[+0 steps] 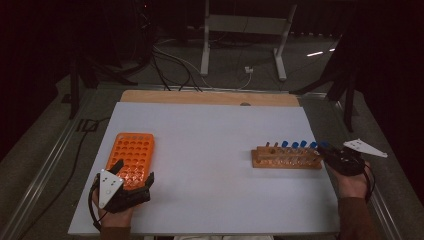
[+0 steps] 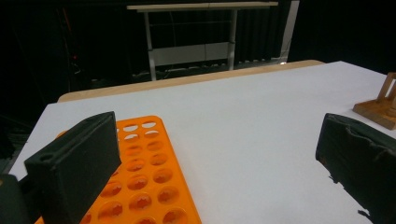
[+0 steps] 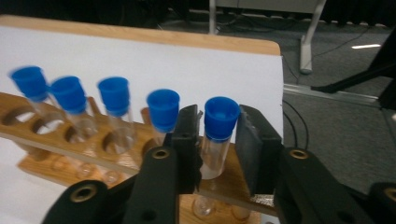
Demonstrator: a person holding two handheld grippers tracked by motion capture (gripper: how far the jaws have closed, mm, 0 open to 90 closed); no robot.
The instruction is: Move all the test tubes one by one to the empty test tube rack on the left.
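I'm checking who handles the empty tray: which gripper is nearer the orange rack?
Left. The left gripper hovers at the orange rack's near end; the right gripper is across the table, around a blue-capped tube.

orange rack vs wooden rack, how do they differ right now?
The orange rack is flat plastic with many holes in a grid, all vacant; the wooden rack is a single-row stand holding blue-capped tubes. The left gripper sits open by the orange rack; the right gripper brackets the wooden rack's end tube. Both rest on the white table.

Wide bare table [image 1: 210,150] between orange tray [image 1: 132,157] and wooden rack [image 1: 287,159]. Capped tubes [image 3: 114,109] crowded along the rack, little gap between neighbours. Right edge beside the rack open.
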